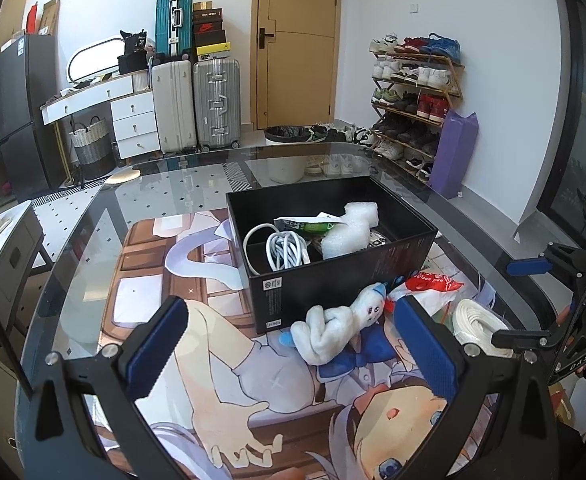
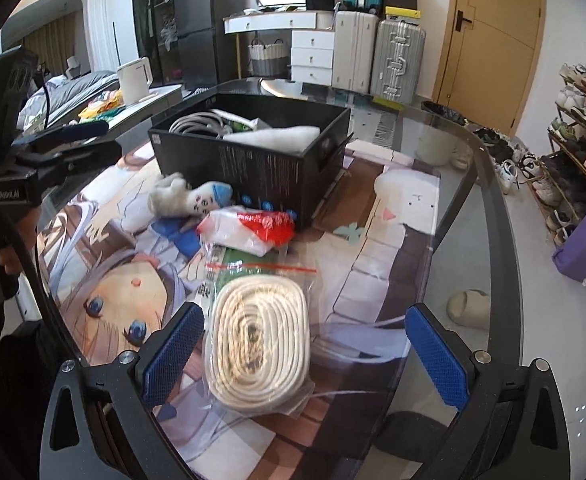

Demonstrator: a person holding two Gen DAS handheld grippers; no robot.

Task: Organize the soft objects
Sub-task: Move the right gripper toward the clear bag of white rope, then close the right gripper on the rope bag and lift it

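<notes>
Two hand-held grippers hang over a glass table (image 1: 93, 208) laid with a cartoon-printed mat (image 1: 165, 248), both spread wide and holding nothing. The left hand-held gripper (image 1: 293, 344) has its blue pads on either side of a white plush toy (image 1: 333, 328), without touching it; the toy lies on the mat, just in front of the near wall of an open black box (image 1: 333, 280). Inside that box sit a coiled white cable (image 1: 287, 250), a green-and-white packet (image 1: 313, 225) and a lump of white foam wrap (image 1: 349, 232). To the right of the toy a red-and-white plastic packet (image 2: 253, 228) rests against the box's corner. The right hand-held gripper (image 2: 305, 356) is low over a coil of white rope in a clear bag (image 2: 257, 348); the coil lies between its fingers but nearer the left one, and I cannot tell whether that pad touches the bag
</notes>
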